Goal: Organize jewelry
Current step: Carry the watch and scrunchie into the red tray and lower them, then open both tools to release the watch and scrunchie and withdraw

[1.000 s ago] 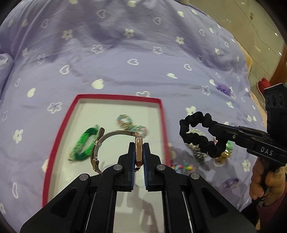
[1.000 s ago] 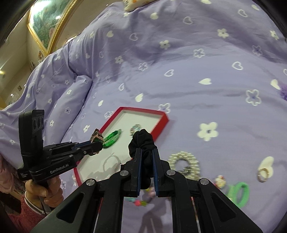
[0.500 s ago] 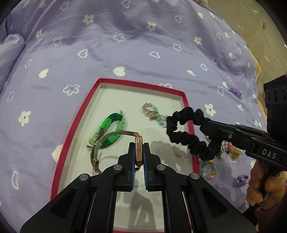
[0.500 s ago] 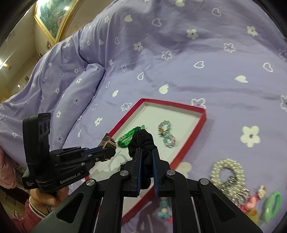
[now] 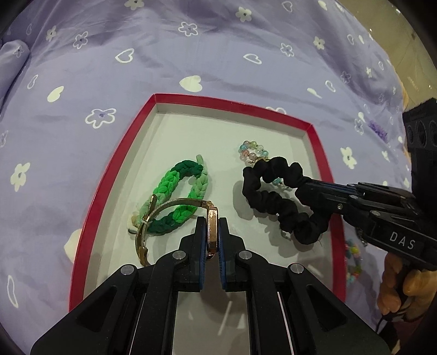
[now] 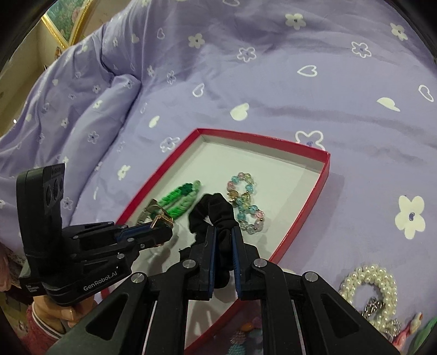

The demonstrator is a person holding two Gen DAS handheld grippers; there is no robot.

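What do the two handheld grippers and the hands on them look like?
Both grippers are matte black plastic with blue finger pads and silver screws. The right gripper reads "DAS"; the left gripper reads "GenRobot.AI". A bare hand grips the right one; a pink knit cuff shows behind the left.

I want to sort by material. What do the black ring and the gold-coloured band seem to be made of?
Black scrunchie: seems soft matte fabric, gathered in puffy folds. Gold watch: looks like shiny metal, with what seems a fine mesh strap and a bright glint; plating cannot be told.

Lilac bed cover (image 5: 218, 49) printed with white hearts and flowers, plump pillow (image 6: 68, 114) at left, gilt-framed picture (image 6: 65, 24) on the wall behind
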